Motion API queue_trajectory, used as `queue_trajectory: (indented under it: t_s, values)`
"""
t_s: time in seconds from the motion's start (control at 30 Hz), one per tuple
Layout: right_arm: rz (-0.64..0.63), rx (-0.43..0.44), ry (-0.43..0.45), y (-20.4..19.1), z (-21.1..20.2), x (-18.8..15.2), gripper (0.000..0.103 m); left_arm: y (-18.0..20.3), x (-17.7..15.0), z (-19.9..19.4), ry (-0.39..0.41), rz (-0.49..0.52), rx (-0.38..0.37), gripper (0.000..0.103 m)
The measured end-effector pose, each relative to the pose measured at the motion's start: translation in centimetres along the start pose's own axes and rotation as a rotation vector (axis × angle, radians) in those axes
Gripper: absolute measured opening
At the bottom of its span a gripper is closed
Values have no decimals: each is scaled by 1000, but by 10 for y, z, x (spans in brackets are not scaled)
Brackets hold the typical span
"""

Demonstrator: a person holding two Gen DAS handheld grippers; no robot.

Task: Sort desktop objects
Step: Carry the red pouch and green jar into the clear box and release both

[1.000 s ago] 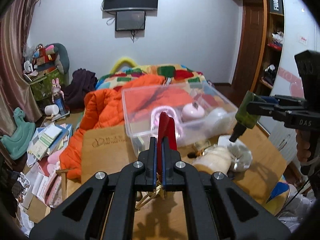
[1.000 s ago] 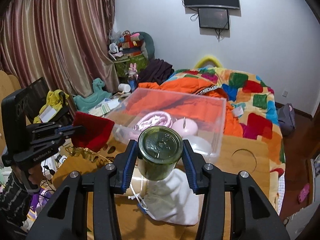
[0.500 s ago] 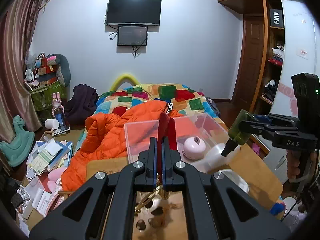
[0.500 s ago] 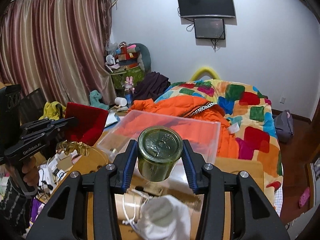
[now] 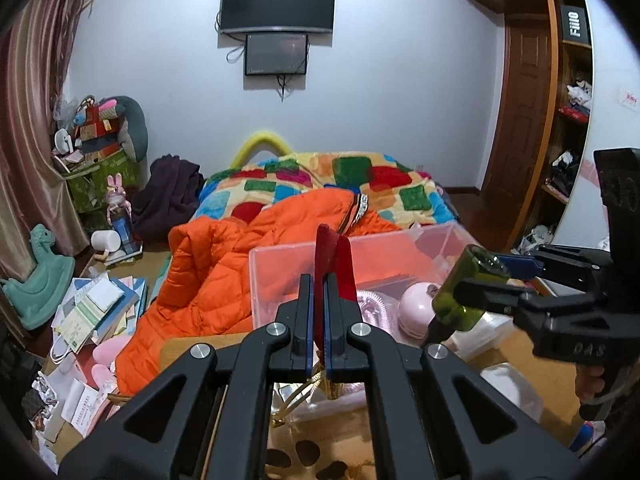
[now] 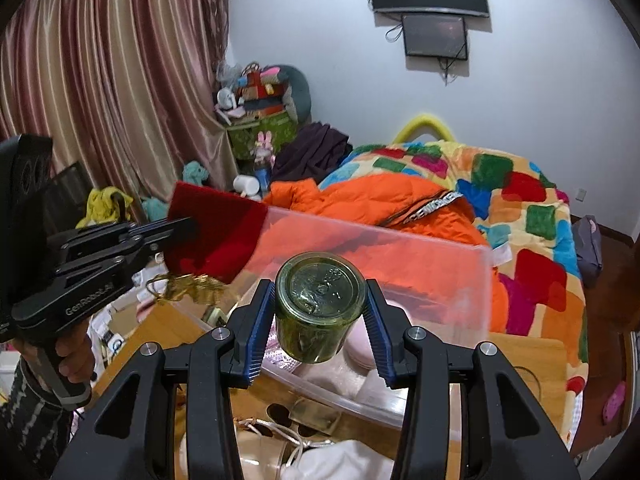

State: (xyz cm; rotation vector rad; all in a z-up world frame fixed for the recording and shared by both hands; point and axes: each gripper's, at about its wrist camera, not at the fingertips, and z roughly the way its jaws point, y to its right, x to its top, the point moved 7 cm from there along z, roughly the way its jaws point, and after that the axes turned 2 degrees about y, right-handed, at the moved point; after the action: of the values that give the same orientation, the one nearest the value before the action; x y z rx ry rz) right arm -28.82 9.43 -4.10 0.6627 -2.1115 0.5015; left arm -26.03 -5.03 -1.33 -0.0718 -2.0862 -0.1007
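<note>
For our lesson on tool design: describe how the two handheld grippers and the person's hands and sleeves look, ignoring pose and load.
Both are black plastic, with silver bolts and ribbed blue finger pads. The left gripper reads "GenRobot.AI" in white; the right gripper is embossed "DAS". The bare left hand wears a dark patterned sleeve. No cables are visible.

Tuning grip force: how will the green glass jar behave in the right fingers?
The green glass jar looks rigid, smooth and probably slippery; only its sides are pinched by the right gripper. Thick glass suggests heavy for its size, and fragile if dropped. Round body: likely rolls when laid down in the clear bin.
</note>
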Motion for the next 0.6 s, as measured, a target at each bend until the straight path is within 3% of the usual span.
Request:
queue_trajectory:
  t_s: [0.4, 0.6]
  values:
    - [-19, 11, -51, 6, 33, -5, 41, -3, -20, 44, -100, -22, -21, 2]
    - [-47, -35, -71, 8, 49, -6, 41, 0, -22, 49, -113, -8, -14, 5]
